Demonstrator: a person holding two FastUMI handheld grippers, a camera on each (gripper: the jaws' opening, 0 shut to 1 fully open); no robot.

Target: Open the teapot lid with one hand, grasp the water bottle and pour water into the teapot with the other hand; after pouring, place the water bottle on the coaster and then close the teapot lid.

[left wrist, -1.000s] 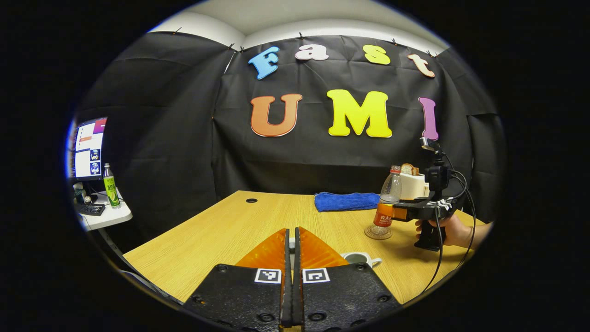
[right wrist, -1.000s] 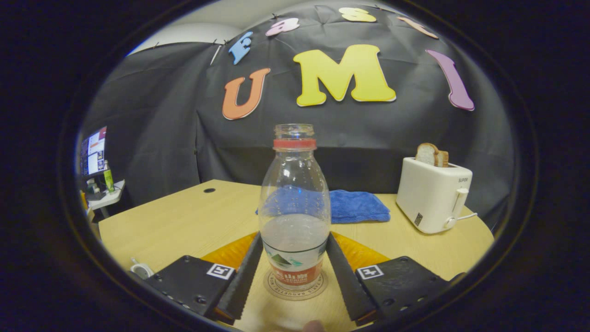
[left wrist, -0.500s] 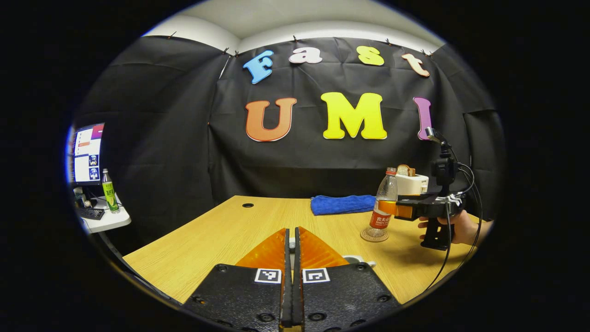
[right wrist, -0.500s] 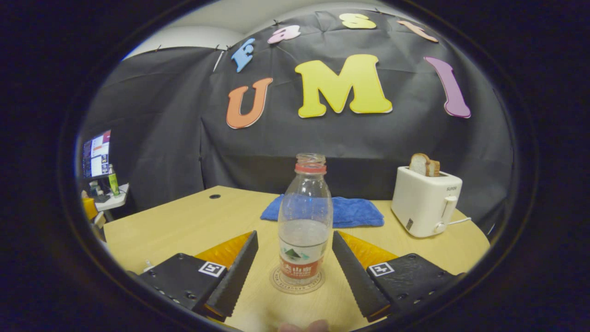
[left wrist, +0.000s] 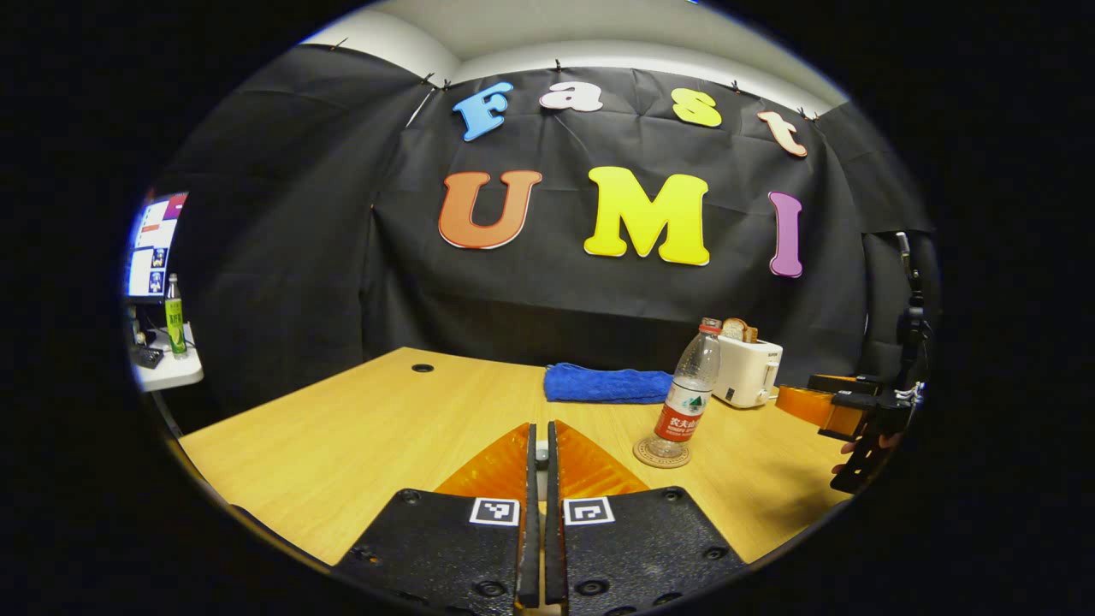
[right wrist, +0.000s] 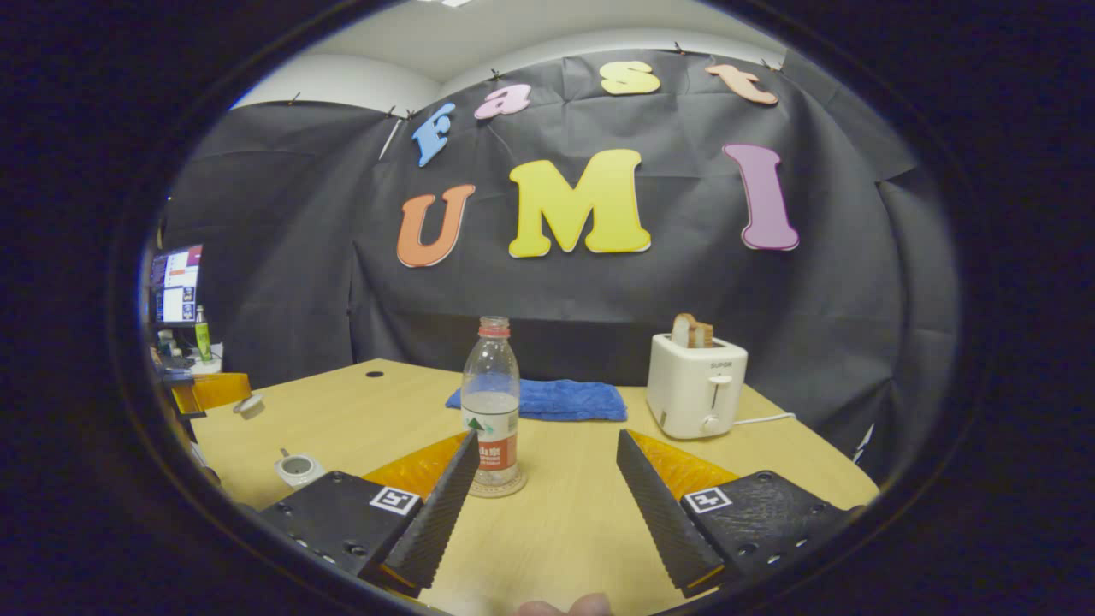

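Left hand-held gripper (left wrist: 537,432) has its fingers pressed together, and the right gripper view shows them pinching the small white lid (right wrist: 250,405) above the worktop's (right wrist: 582,513) left edge. The teapot (right wrist: 298,469) sits open-mouthed near the front left corner, apart from the lid.

The step in hand looks like closing the pot. Carry the lid over the mouth, keep it level, lower it until it seats, then let go.

The bottle (right wrist: 490,419) stands upright on the coaster (right wrist: 496,489) mid-worktop. The right hand-held gripper (right wrist: 547,505) is spread wide and clear of it.

The left gripper view adds a side-on look: bottle (left wrist: 684,402) centred on its coaster (left wrist: 660,453), with the right hand-held gripper (left wrist: 813,402) off by the right edge.
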